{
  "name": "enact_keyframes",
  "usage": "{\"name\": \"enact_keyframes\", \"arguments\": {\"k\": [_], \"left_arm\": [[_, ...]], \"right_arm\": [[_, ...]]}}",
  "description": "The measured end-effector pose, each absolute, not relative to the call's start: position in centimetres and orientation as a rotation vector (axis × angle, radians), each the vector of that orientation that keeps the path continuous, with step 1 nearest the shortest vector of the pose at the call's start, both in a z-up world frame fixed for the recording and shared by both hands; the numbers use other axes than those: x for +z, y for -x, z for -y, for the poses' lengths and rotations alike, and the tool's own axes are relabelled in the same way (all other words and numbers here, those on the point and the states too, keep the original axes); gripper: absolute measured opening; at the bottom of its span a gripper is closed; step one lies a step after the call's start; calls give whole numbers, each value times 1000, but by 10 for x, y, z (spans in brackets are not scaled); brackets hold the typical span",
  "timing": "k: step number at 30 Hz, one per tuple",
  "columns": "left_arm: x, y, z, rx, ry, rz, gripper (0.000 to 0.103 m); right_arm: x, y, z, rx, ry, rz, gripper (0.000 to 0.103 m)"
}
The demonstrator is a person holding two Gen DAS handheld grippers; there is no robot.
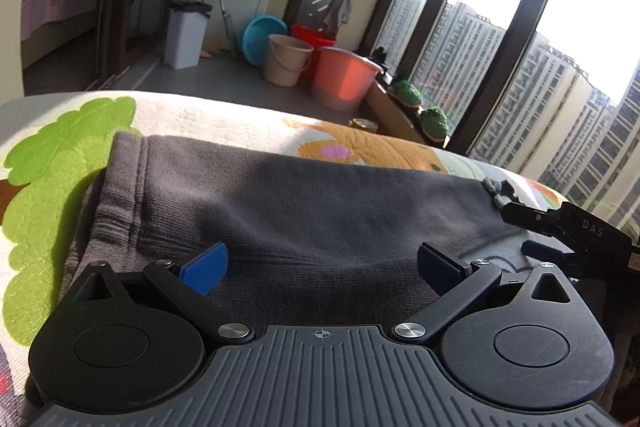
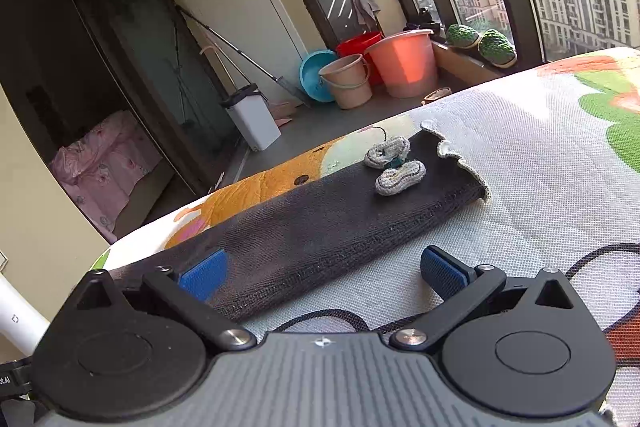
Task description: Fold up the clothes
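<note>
A dark grey knit garment (image 1: 304,211) lies folded on a cartoon-print cloth (image 1: 60,163) that covers the work surface. My left gripper (image 1: 322,265) is open, its blue pads spread over the garment's near edge. In the right wrist view the garment (image 2: 320,223) is a long folded strip with a crocheted bow (image 2: 394,165) and a scalloped white trim (image 2: 460,157) at its far end. My right gripper (image 2: 324,273) is open at the strip's near end, left pad over the fabric, right pad over the bare cloth (image 2: 540,163). The right gripper's body (image 1: 576,231) shows at the left view's right edge.
Beyond the surface's far edge are several buckets (image 1: 344,77), a blue basin (image 1: 260,35), a white bin (image 1: 186,33) and a mop. Large windows (image 1: 500,47) run along the right, with green slippers (image 2: 480,41) on the sill. A black cord (image 2: 600,255) lies near the right gripper.
</note>
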State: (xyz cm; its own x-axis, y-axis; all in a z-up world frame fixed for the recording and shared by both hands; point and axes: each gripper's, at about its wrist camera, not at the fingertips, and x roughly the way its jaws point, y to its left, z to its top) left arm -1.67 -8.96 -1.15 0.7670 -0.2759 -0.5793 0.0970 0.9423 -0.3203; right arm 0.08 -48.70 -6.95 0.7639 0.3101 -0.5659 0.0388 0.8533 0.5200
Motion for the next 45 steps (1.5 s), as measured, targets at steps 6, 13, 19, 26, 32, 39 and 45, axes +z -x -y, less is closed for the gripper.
{"name": "enact_keyframes", "arguments": {"k": [6, 13, 19, 26, 32, 39, 45], "left_arm": [[25, -27, 52, 79, 306, -712, 103], [-5, -74, 53, 201, 236, -825, 103], [-10, -67, 77, 213, 117, -765, 65], [16, -38, 95, 145, 15, -622, 44], [27, -15, 104, 95, 5, -557, 43], [39, 11, 91, 31, 84, -489, 43], [34, 23, 85, -9, 109, -485, 44]], "right_arm": [[-73, 2, 498, 173, -619, -667, 103], [-75, 3, 500, 175, -630, -663, 103], [-74, 6, 502, 175, -632, -661, 103], [-76, 7, 505, 177, -617, -671, 103], [-70, -1, 500, 241, -552, -737, 103], [-33, 16, 555, 101, -523, -648, 55], [-22, -30, 558, 8, -254, -699, 43]]}}
